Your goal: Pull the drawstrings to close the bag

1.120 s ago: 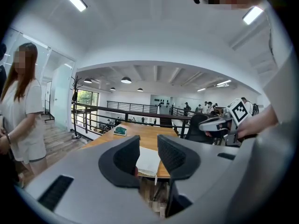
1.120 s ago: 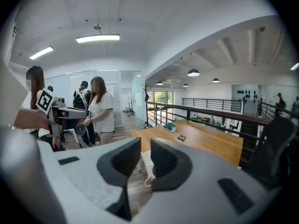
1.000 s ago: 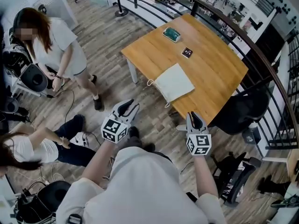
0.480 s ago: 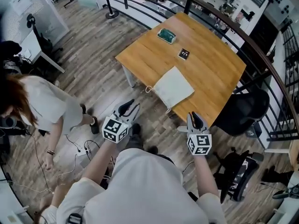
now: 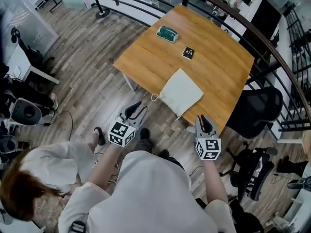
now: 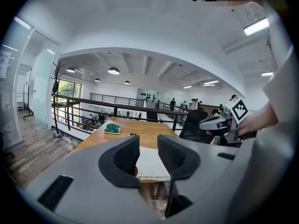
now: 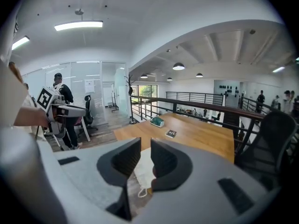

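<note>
On wooden table [image 5: 218, 57] — flat white cloth bag [image 5: 181, 91] | left gripper [image 5: 137, 107], right gripper [image 5: 202, 119]: apart

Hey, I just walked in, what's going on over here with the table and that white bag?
A person stands just short of the wooden table, holding a left claw and a right claw. Both are open, empty and aimed at the white drawstring bag, which lies flat at the table's near edge. Neither claw touches it, and its drawstring loop has not yet been pulled. A green object and a small dark card lie farther back.
</note>
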`<action>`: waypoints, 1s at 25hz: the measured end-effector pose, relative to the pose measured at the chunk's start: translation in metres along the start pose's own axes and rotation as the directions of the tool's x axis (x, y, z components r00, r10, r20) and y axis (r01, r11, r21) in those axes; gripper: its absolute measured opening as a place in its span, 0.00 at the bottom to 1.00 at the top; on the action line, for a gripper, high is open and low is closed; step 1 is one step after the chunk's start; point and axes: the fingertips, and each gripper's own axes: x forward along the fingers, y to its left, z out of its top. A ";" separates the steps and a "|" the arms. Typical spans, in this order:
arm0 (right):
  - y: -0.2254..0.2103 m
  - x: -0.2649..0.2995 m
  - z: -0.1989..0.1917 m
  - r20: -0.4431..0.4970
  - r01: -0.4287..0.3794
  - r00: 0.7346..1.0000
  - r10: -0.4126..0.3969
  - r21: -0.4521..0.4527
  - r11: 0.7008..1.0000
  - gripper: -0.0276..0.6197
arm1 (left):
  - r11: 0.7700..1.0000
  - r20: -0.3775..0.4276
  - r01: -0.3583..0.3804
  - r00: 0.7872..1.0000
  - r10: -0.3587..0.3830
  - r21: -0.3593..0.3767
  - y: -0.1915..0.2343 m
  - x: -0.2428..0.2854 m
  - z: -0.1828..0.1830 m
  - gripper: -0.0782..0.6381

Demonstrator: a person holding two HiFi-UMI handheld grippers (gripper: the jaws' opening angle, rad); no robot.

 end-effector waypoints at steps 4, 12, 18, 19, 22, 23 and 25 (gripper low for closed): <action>0.006 0.015 -0.005 -0.033 0.037 0.999 -0.036 0.025 0.999 0.12 | 0.999 -0.030 0.053 0.998 -0.053 0.007 0.020 0.015 -0.004 0.27; 0.016 0.042 -0.038 -0.130 0.096 0.988 -0.086 0.075 0.993 0.12 | 0.987 -0.128 0.159 0.980 -0.155 0.019 0.049 0.046 -0.039 0.27; 0.027 0.058 -0.075 -0.212 0.126 0.972 -0.105 0.089 0.988 0.12 | 0.969 -0.200 0.247 0.951 -0.236 0.029 0.055 0.066 -0.070 0.27; 0.028 0.061 -0.081 -0.224 0.129 0.969 -0.107 0.088 0.988 0.12 | 0.966 -0.209 0.258 0.946 -0.247 0.029 0.055 0.069 -0.075 0.27; 0.030 0.068 -0.098 -0.261 0.139 0.959 -0.112 0.088 0.986 0.12 | 0.958 -0.234 0.285 0.934 -0.271 0.025 0.054 0.078 -0.089 0.27; 0.029 0.071 -0.104 -0.275 0.143 0.955 -0.113 0.091 0.986 0.12 | 0.957 -0.241 0.290 0.930 -0.276 0.022 0.054 0.081 -0.093 0.27; 0.029 0.076 -0.118 -0.306 0.145 0.946 -0.107 0.104 0.984 0.12 | 0.956 -0.261 0.295 0.924 -0.281 0.014 0.053 0.088 -0.104 0.27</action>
